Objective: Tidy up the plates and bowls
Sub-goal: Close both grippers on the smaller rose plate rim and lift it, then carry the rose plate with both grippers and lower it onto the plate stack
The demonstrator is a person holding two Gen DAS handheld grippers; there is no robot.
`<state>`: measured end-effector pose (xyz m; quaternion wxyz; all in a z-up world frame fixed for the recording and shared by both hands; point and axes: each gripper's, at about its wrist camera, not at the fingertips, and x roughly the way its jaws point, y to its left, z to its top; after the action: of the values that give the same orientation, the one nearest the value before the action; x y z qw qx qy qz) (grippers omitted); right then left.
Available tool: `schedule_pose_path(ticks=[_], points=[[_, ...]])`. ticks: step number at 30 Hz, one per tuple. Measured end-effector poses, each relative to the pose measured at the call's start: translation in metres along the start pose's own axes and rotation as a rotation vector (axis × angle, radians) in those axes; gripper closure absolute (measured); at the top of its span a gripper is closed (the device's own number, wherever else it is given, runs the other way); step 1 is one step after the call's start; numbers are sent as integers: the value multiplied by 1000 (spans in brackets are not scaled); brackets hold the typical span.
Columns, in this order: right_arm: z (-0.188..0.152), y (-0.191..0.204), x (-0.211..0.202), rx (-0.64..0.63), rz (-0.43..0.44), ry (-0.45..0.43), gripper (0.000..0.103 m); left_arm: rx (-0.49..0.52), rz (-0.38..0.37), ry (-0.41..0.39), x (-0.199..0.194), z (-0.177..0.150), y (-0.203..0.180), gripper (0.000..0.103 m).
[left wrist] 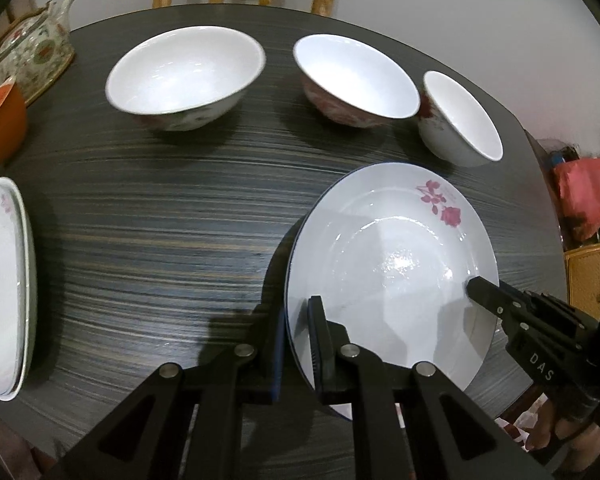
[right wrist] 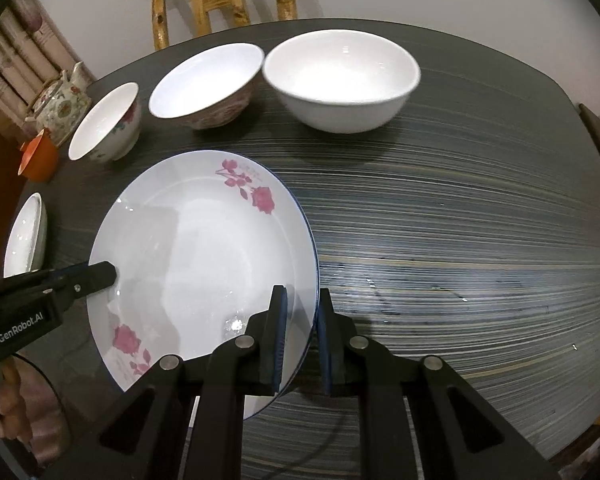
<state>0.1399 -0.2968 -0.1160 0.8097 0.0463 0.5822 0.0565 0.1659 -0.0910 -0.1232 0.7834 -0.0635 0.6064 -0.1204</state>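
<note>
On the dark striped desk (left wrist: 140, 248), near its front edge, we find the white rose-printed ceramic plate (left wrist: 392, 264) pinched at opposite rims by left claw (left wrist: 296, 344) and right claw (right wrist: 302, 340). We judge it stiff, glossy, breakable; rim holds suit it.

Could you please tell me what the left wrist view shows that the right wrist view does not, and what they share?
Only the left wrist view shows the red plastic bag off the table's right side and the stacked plates' rose print. Only the right wrist view shows the curtain and the held plate's second rose. Both show that plate clamped by the left gripper and right gripper, three bowls, the teapot, an orange container and the wooden chair.
</note>
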Motion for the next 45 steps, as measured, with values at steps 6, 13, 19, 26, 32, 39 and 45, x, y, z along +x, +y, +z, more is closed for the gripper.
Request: schedule_pose_path(ticks=[6,13,19,26,32,39,45], points=[[1,23,1,-17,8,4,89,-17,6,-5,-7,-5,22,92],[-2,44,5,-26,9,16,90,-32,9,-8,-14,-11,43,92],[-2,65,6,-32,11,18,90,-48,13,-21,-21,-8,59,92],[-1,90,5,-54,17,13,90,-68,21,-36,-36,-16,84,92],[1,108,3,-70,26,7,90,-80,28,-52,-46,-16,99,92],[7,129,-5,-98,29,-9,90,-84,44,-78,-59,-18,112,91],[9,139,-8,-113,35,-10,90,-96,56,-81,-70,-17,127,91]])
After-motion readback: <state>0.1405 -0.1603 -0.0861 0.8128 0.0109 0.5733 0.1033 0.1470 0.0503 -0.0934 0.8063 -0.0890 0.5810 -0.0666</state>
